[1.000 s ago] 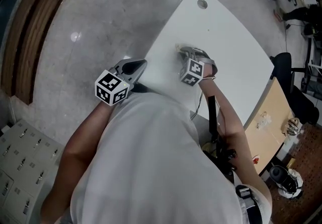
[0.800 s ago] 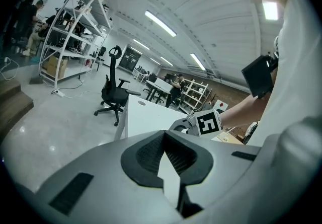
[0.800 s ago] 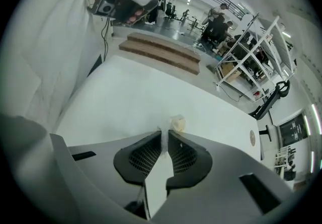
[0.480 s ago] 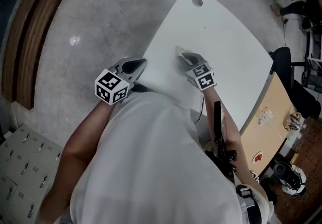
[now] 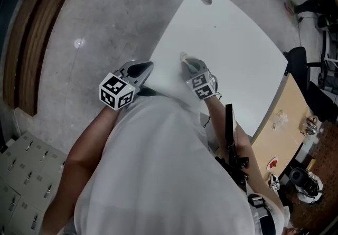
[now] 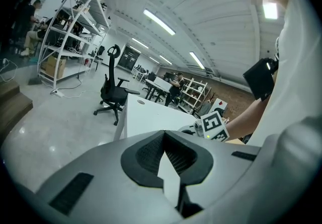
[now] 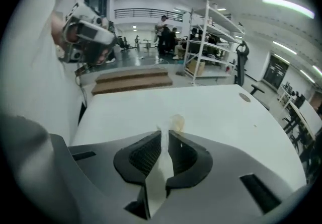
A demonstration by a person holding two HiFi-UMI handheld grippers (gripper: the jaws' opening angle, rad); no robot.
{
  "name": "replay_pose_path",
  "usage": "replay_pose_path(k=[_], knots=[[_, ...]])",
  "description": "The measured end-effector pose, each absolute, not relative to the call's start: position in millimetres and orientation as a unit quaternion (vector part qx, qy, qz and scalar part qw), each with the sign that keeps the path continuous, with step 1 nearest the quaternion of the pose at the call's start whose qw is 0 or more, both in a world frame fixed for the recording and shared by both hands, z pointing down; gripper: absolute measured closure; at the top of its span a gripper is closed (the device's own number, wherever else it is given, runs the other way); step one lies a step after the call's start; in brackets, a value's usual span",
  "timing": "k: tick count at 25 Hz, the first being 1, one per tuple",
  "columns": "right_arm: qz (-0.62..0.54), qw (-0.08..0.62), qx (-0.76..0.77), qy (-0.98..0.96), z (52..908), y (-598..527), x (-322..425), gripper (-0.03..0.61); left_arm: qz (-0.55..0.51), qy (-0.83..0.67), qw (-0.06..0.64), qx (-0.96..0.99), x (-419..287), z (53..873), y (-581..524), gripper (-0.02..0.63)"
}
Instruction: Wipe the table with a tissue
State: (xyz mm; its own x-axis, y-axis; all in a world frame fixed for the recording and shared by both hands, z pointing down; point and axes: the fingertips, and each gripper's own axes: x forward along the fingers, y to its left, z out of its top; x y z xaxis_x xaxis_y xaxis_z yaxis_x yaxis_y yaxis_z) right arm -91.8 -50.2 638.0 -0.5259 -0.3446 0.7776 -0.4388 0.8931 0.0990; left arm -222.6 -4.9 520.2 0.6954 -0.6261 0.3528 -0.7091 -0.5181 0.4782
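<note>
Your right gripper [image 5: 186,61] is clamped on the tissue [image 7: 175,123], which touches the table [image 5: 232,38]; your left gripper [image 5: 147,66] has its jaws together, empty.

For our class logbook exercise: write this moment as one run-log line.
step: wipe | right gripper: jaws shut on tissue, low over white table | left gripper: jaws shut, held off table's edge

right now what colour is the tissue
The tissue is white with a yellowish tip; right gripper view shows it best.
</note>
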Motion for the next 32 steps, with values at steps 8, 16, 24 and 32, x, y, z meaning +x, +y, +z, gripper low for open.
replay_pose_path(k=[8,16,24,32], knots=[[0.096,0.372,0.148,-0.912,622,3,-105,0.531,0.068,-0.378,0.303,0.872,-220,517,-9,0.607],[0.113,0.368,0.104,-0.917,624,24,-108,0.531,0.075,-0.368,0.303,0.876,-214,518,-9,0.607],[0.112,0.374,0.118,-0.913,638,-2,-96,0.531,0.08,-0.364,0.305,0.877,-214,520,-16,0.607],[0.169,0.339,0.312,-0.871,620,-125,-4,0.531,0.075,-0.364,0.317,0.873,-212,527,-19,0.607]])
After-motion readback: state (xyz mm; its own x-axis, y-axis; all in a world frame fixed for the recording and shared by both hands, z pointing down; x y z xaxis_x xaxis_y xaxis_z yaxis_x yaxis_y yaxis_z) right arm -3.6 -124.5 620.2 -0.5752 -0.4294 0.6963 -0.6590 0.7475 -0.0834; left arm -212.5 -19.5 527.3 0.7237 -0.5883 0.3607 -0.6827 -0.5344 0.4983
